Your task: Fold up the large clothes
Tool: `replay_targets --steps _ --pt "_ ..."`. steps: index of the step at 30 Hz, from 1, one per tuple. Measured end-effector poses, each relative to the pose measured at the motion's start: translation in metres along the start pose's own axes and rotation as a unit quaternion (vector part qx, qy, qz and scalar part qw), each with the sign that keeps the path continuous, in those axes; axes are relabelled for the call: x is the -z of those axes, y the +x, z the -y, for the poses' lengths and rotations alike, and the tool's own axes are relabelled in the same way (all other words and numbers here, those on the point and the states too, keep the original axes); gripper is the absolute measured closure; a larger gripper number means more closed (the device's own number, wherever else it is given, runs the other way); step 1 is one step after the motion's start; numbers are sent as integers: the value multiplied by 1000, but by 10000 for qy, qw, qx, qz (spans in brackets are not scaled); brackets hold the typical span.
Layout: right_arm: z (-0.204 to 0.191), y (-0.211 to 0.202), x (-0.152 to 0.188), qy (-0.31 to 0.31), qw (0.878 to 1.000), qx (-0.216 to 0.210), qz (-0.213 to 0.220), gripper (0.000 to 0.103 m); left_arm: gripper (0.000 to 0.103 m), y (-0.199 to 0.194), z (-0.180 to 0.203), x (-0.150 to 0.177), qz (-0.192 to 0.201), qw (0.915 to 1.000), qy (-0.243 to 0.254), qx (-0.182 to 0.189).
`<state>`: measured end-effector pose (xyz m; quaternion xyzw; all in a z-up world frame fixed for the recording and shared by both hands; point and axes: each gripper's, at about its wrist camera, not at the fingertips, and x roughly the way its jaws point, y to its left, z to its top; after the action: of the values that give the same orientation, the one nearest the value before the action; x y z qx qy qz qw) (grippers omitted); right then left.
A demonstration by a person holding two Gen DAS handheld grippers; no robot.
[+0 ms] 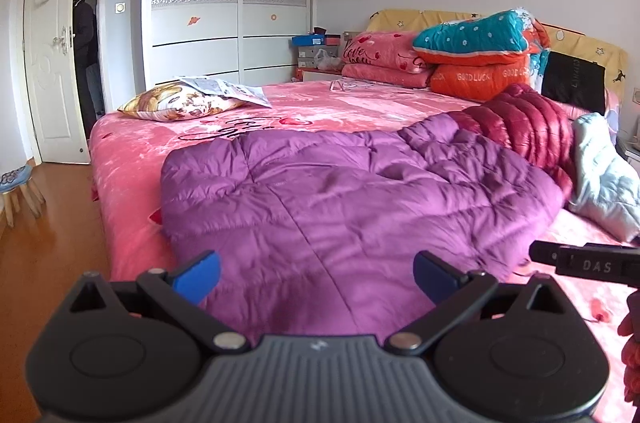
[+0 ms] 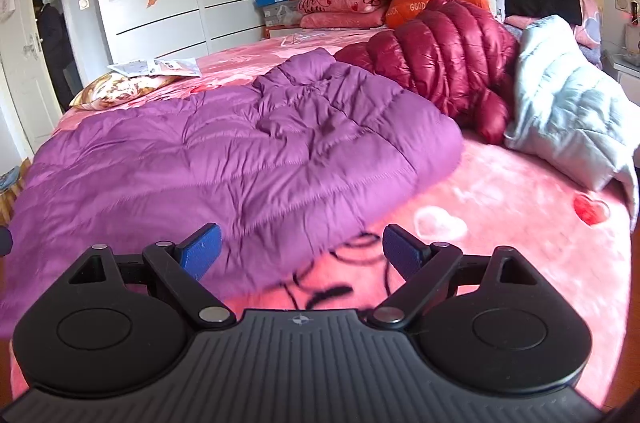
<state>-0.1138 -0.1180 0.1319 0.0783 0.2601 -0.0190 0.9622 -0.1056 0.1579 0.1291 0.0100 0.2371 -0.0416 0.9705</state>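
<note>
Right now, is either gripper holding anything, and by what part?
Nothing held. The left gripper and right gripper are both open, with nothing between the fingers, above the near edge of the purple jacket lying on the bed.

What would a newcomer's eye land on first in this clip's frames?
The purple puffer coat spread flat across the near part of the pink bed, with both the left gripper and the right gripper open above its near edge. Behind it, a crumpled dark red jacket lies beside a pale blue one.
</note>
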Motion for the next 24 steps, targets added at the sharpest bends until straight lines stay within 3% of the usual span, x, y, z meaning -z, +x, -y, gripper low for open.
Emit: replay_targets --steps 6,14,18,24 --pt "-2 -30 6 -86 9998 -144 65 0 1 -41 12 4 53 10000 -48 43" --pt "23 -31 19 297 9986 -337 -284 0 1 -54 5 28 -435 9956 -611 566" --pt "45 -21 24 401 9976 -351 -447 0 1 -59 -10 35 -519 9941 -816 493" --pt "82 6 22 977 9912 -715 -539 0 1 -40 -53 30 -615 9851 -1574 333"
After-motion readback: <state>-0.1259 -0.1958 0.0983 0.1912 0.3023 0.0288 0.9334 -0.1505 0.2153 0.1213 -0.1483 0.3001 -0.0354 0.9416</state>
